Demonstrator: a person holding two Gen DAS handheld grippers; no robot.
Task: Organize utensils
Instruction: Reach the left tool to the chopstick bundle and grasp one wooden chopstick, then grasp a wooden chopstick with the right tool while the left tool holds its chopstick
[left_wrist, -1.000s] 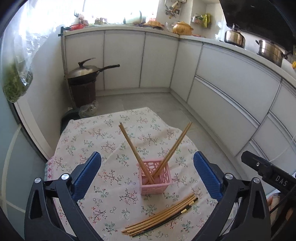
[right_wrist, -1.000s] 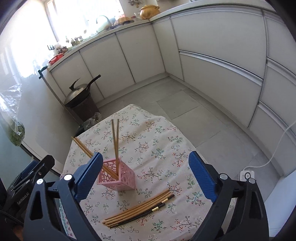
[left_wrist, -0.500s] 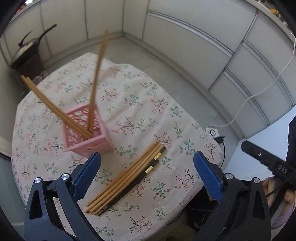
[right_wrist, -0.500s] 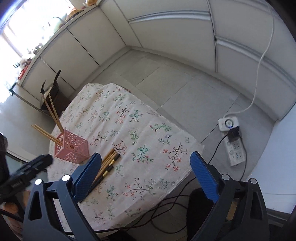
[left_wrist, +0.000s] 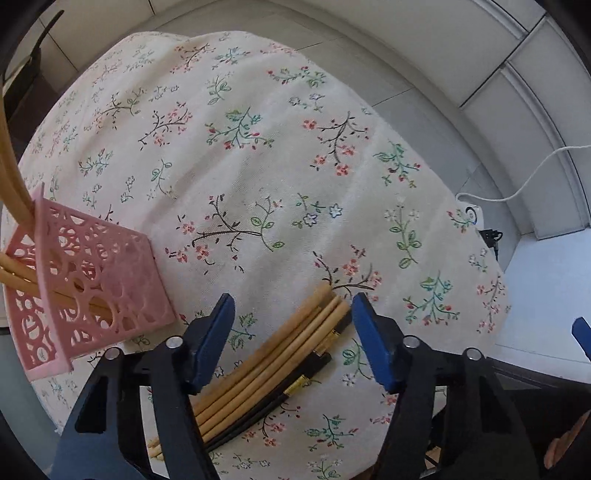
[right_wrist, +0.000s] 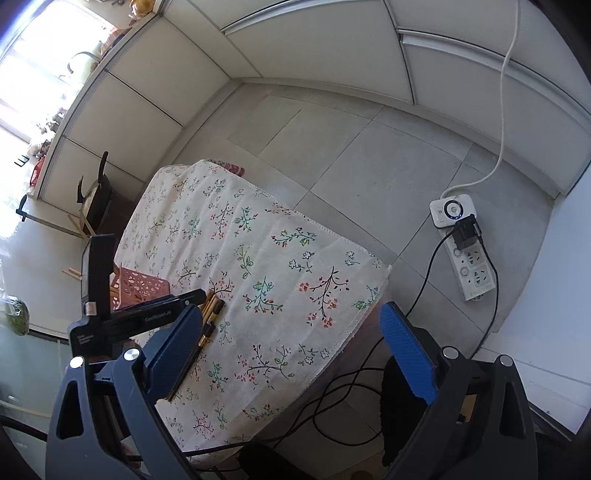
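Chopsticks lie bundled on the desk, long axis running diagonally between the left gripper jaws, released and straddling them. Right gripper, jaws released, hangs farther off. Pink holder just left.

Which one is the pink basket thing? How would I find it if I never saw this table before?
Look at the table with the flowery tablecloth. Near its left side stands the pink basket, a small square holder whose walls are cut with round holes. Light wooden chopsticks stick out of it, while the chopstick bundle beside it lies flat on the cloth.
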